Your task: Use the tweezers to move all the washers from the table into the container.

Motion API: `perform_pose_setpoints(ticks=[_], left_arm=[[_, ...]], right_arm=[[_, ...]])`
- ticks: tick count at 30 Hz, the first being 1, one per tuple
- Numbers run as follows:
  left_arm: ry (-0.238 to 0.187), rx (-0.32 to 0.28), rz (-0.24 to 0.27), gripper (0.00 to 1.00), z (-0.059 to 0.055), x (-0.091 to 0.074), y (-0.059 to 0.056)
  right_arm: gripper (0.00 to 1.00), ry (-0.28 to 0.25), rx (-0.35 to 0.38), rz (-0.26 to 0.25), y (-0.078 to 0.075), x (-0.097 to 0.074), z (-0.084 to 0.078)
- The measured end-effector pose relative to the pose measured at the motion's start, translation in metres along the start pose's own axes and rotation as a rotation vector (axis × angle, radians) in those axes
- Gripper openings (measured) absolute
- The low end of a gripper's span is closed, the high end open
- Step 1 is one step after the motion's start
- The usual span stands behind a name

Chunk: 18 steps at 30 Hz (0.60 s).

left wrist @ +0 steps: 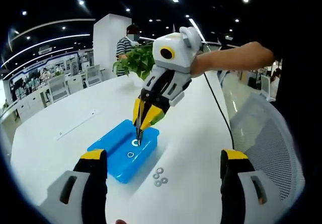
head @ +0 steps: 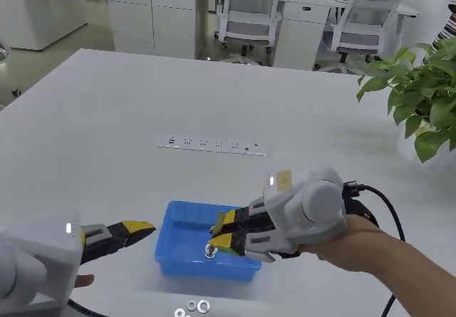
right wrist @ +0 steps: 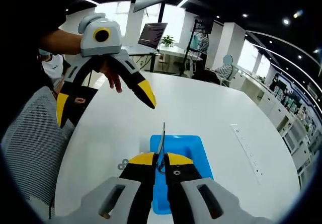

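Washers (head: 194,307) lie just outside the container (head: 178,266), back toward the person from the tweezers (left wrist: 139,131), which the right gripper (head: 219,233) squeezes together, tips downward.

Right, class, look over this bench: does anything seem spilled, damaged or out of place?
Nothing stands out. The blue container sits flat and intact. Three washers lie on the table beside it, simply not yet moved. The right gripper holds the tweezers tips-down over the container.
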<state>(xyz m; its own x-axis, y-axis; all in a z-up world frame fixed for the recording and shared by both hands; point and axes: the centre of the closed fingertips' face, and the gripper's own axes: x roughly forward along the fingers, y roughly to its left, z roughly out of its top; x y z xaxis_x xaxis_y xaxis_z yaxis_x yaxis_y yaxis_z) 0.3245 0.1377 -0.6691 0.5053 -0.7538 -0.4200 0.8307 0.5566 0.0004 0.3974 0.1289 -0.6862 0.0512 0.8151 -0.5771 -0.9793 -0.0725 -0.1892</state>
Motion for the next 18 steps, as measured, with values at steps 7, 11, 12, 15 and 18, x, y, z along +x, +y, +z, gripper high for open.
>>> perform_pose_setpoints(ticks=[7,11,12,15,18], left_arm=[[-0.003,-0.002,0.006,0.99,0.001,0.000,0.003],[-0.002,-0.004,0.006,0.99,0.001,0.000,0.005],[-0.002,-0.006,0.005,0.99,0.001,0.000,0.006],[0.001,-0.008,0.002,0.98,0.000,0.002,0.008],[-0.001,-0.008,0.000,0.97,0.001,0.003,0.011]], right_arm=[[0.08,0.020,-0.016,-0.014,-0.012,0.009,-0.014],[0.08,0.028,-0.010,-0.011,-0.017,0.013,-0.021],[0.08,0.030,-0.011,-0.010,-0.018,0.014,-0.023],[0.08,0.036,-0.010,-0.009,-0.020,0.017,-0.029],[0.08,0.043,-0.008,-0.005,-0.022,0.020,-0.034]])
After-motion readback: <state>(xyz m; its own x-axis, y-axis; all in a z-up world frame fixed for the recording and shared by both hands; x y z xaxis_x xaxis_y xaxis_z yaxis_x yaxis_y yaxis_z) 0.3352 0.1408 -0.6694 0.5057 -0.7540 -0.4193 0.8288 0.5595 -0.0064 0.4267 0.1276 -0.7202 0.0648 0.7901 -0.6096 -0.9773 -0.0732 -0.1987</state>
